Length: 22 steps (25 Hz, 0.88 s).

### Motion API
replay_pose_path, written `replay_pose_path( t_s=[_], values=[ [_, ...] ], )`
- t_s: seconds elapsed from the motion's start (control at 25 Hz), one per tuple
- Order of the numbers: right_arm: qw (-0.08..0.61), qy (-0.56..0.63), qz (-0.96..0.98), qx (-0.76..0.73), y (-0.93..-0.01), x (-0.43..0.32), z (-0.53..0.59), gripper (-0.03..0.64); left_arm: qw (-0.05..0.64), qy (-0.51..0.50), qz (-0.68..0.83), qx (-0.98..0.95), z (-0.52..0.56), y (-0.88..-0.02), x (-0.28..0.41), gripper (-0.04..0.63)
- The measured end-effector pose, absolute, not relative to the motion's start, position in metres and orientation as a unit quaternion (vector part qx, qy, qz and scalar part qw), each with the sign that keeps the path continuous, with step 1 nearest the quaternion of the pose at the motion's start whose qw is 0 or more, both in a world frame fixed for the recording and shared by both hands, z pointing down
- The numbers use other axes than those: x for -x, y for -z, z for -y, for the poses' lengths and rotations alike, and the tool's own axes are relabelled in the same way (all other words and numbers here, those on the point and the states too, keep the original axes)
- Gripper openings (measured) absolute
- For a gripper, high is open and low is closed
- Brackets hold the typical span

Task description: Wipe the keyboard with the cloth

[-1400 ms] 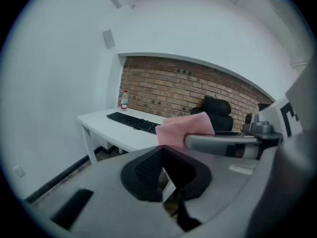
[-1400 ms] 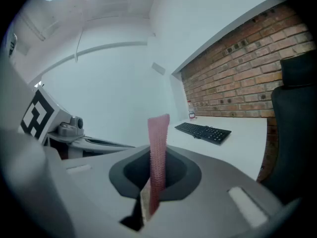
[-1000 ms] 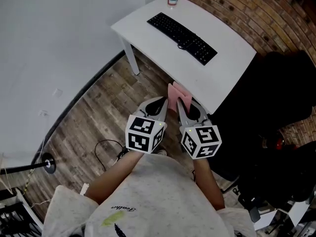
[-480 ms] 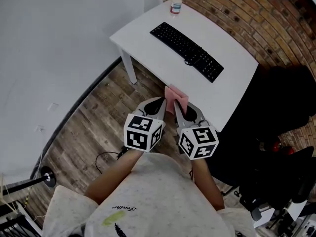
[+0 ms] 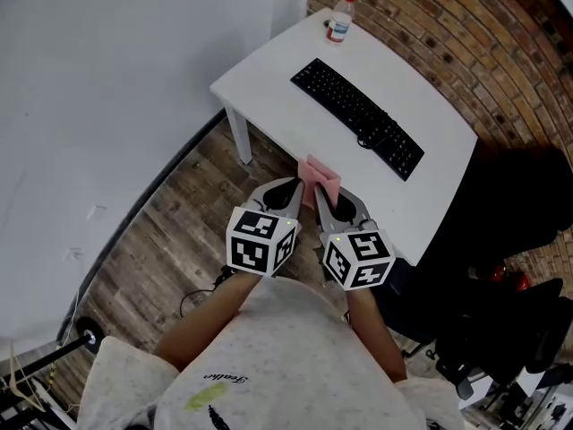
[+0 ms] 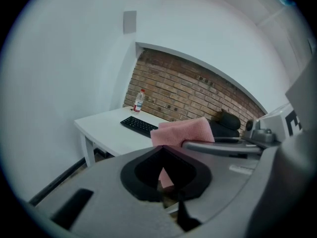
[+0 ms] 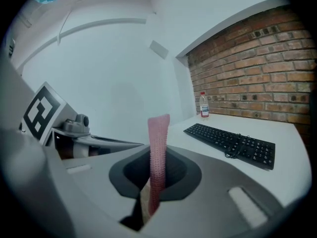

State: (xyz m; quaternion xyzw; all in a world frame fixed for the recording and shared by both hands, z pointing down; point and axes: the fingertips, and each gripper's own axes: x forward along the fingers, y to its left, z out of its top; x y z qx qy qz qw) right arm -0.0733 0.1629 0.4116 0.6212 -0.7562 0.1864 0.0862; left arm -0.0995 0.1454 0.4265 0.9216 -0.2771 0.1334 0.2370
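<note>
Head view, looking down: clamps the pink cloth (image 5: 320, 170) upright in the right gripper (image 5: 320, 191), jaws pinched on its lower part. Holds the left gripper (image 5: 294, 186) just beside, jaws together on nothing. Hovers both at the white table's (image 5: 269, 61) near edge, well apart from the black keyboard (image 5: 356, 117) lying diagonally there.
</note>
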Motion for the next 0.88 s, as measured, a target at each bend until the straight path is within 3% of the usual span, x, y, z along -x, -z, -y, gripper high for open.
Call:
replay_pose_path(
  t_s=[0.36, 0.88],
  values=[
    [0.102, -0.18, 0.754, -0.623, -0.41, 0.102, -0.098, 0.023, 0.247, -0.122, 0.281, -0.919, -0.08, -0.427, 0.134, -0.003],
    [0.109, -0.175, 0.745, -0.634, -0.428, 0.087, -0.031, 0.023, 0.242, -0.14, 0.288, -0.916, -0.024, -0.441, 0.132, -0.003]
  ],
)
